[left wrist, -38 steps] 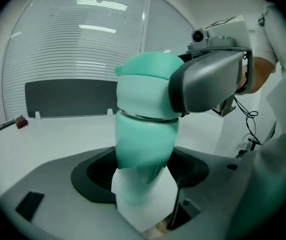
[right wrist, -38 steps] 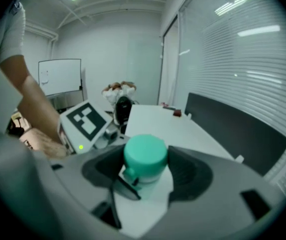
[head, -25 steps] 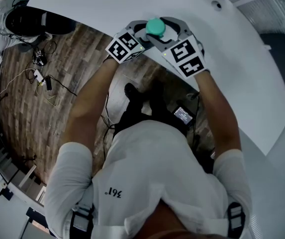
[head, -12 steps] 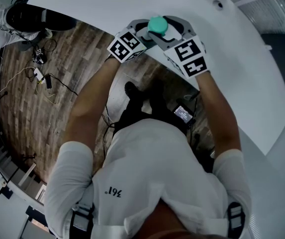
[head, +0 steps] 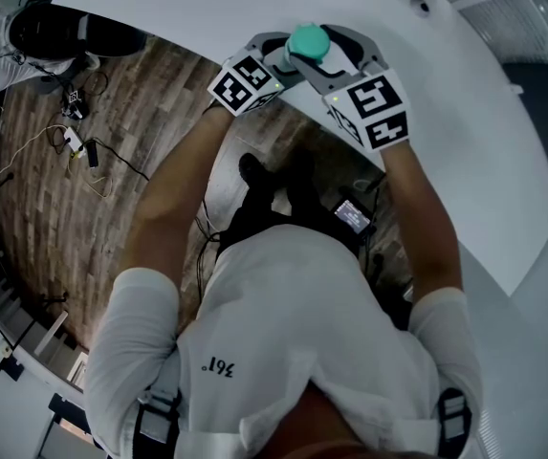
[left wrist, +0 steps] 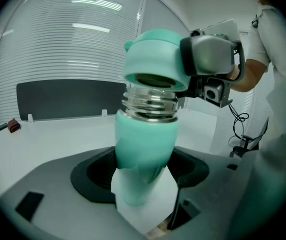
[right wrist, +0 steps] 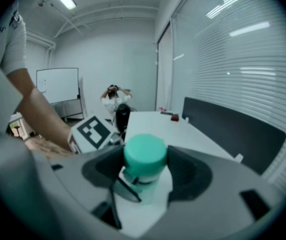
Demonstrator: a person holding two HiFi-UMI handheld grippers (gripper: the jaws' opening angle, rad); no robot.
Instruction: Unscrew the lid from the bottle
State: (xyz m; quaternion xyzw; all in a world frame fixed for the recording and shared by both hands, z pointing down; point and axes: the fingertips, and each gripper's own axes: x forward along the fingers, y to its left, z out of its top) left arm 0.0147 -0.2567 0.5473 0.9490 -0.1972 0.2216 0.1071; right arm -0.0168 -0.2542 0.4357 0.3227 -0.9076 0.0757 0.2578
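Observation:
A mint-green bottle (left wrist: 143,149) stands upright between the jaws of my left gripper (left wrist: 143,184), which is shut on its body. Its clear threaded neck (left wrist: 149,104) is bare. The matching green lid (left wrist: 155,59) hangs tilted just above the neck, off the threads. My right gripper (right wrist: 145,166) is shut on that lid (right wrist: 144,156). In the head view the lid (head: 309,41) shows from above, between the two marker cubes, over the near edge of the white table (head: 207,8). The bottle's body is hidden there.
The table runs away to the far right. A dark panel (left wrist: 68,99) stands along its back, with a small brown object (left wrist: 14,125) in front of it. Cables (head: 82,151) lie on the wooden floor at the left. A person (right wrist: 114,101) stands far off near a whiteboard (right wrist: 58,85).
Both grippers have drifted slightly up and to the right in the head view, and the right gripper has carried the lid along, a little higher.

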